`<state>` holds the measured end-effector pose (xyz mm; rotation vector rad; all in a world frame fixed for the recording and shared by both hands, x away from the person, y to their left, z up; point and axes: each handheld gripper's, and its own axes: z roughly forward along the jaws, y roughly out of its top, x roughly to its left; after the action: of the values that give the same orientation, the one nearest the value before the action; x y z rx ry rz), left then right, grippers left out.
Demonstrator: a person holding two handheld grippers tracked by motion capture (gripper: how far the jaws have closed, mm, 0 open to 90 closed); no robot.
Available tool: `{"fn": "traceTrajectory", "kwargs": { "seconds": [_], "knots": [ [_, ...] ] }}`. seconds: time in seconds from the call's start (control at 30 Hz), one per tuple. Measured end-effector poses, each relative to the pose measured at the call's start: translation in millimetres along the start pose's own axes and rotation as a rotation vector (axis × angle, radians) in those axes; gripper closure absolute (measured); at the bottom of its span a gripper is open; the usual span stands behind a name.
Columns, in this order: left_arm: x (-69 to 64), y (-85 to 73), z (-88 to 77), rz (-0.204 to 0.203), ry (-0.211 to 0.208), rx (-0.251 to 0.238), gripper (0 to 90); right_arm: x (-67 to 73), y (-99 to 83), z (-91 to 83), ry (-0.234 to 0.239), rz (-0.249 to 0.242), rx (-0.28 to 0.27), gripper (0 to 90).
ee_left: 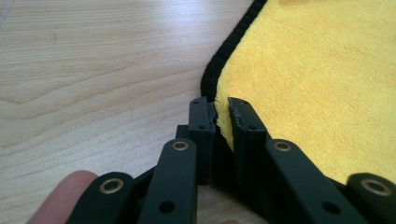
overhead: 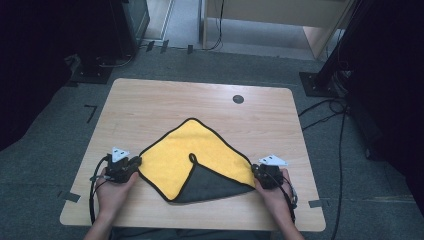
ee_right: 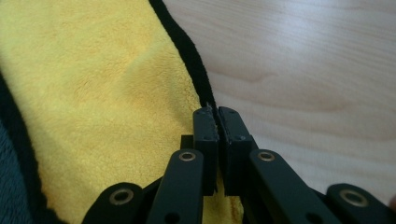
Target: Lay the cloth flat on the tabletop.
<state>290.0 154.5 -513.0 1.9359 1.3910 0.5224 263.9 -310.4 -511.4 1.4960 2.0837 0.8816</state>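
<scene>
- Now my left gripper (overhead: 134,162) pinches the yellow cloth's (overhead: 185,150) left corner, jaws nearly closed on it.
- My right gripper (overhead: 256,170) is clamped on the right corner's black trim (ee_right: 187,51).
- Bare wooden table (overhead: 150,100) surrounds them; a dark round hole (overhead: 238,99) sits far off.
- Cloth lies near-centre as a diamond, near corner folded over showing its grey underside (overhead: 212,182).

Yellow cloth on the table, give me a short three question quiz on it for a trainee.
1. True or false: one corner of the yellow cloth is folded over, showing a dark grey underside.
2. Which colour is the cloth's edging? A red, B black, C white.
3. What does each tool grip?

Key
1. True.
2. B.
3. The left tool pinches the cloth's left corner; the right tool is shut on its black edging at the right corner, both on the wooden table.
</scene>
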Motion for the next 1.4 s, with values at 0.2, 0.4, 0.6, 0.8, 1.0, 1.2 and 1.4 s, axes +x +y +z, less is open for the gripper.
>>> {"fn": "traceTrajectory", "kwargs": {
  "seconds": [0.2,0.4,0.6,0.8,1.0,1.2,1.4],
  "knots": [
    [-3.6,-6.9,-8.5,0.015,-0.006,0.013,81.8,-5.7,32.1,29.2,-0.059,-0.026,0.021,88.4],
    [-14.7,-15.5,-15.9,0.034,-0.044,0.016,82.0,-5.9,72.3,69.3,-0.108,-0.056,0.025,88.6],
    [-35.2,-24.9,-23.0,0.081,-0.110,0.019,82.1,-11.4,105.4,102.2,-0.127,-0.007,0.021,88.8],
    [-43.7,-27.5,-22.6,0.147,-0.208,0.017,80.5,-13.2,126.7,120.9,-0.181,-0.052,0.051,86.5],
    [-23.2,-22.2,-22.8,0.041,-0.196,-0.033,55.2,-1.0,120.4,89.6,-0.144,0.012,-0.088,69.9],
    [-9.6,1.3,-8.2,-0.042,-0.133,-0.054,47.9,57.8,108.5,59.5,0.116,-0.145,-0.124,68.0],
    [-9.4,7.7,7.1,-0.029,-0.085,-0.053,47.3,109.5,103.8,68.6,0.293,-0.207,-0.097,66.9]
  ]
}}
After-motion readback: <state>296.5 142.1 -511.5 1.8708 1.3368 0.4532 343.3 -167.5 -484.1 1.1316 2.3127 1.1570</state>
